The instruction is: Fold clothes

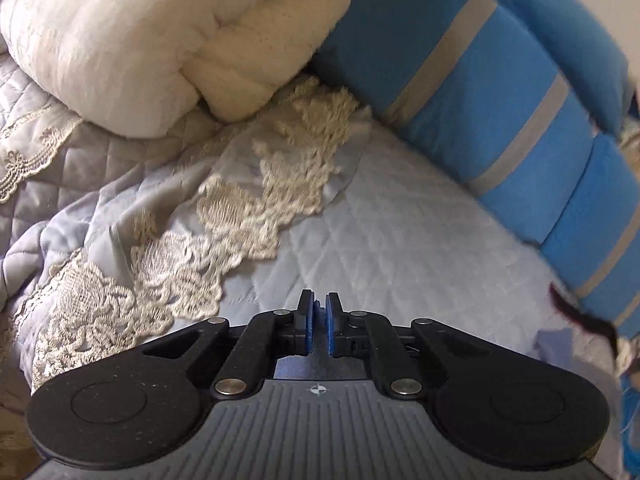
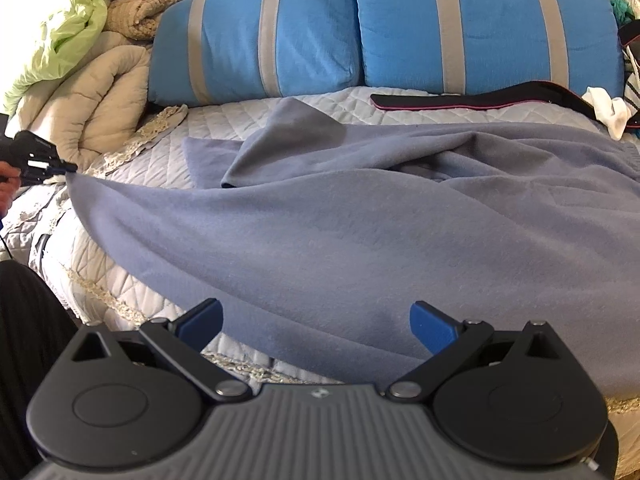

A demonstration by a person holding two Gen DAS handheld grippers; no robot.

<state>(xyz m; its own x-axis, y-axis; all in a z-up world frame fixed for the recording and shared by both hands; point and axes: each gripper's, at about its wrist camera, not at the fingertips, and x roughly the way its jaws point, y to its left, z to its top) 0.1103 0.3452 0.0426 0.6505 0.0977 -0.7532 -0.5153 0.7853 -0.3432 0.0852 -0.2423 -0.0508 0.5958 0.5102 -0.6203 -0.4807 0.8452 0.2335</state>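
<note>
Blue-grey fleece filled the lower and middle part of the right wrist view: the blanket (image 2: 320, 224) lay rumpled across the quilted bedspread (image 2: 160, 160), one part doubled over near the centre. Nearest the lens, the right gripper (image 2: 316, 322) sat at the bottom of the frame with its jaws spread wide, the blanket's near edge running between and just beyond the blue pads (image 2: 430, 326), which gripped nothing.

At the left edge of that same view, the left gripper (image 2: 60, 168) pinched a corner of the blanket and held it drawn taut, so the cloth rose in a long slope towards it. In the left wrist view, the left gripper (image 1: 319, 312) showed its jaws pressed nearly together at bottom centre, with what seemed a sliver of cloth caught between the pads (image 1: 310, 320); the view was blurred, so that is a judgement.

Farther off, lace trim (image 1: 224, 208) crossed the bedspread (image 1: 400, 220). Beyond it, a cream comforter (image 1: 120, 40) was heaped at upper left, and blue pillows (image 2: 480, 24) with grey stripes lined the top of the right wrist view. A black strap (image 2: 460, 101) and a white sock (image 2: 608, 114) lay at upper right.

The step in hand looked like taking hold of the blanket's edge before the first fold. The next move likely called for the right gripper to close on the near edge, well apart from the left, so both could lift and lay the cloth over evenly.
</note>
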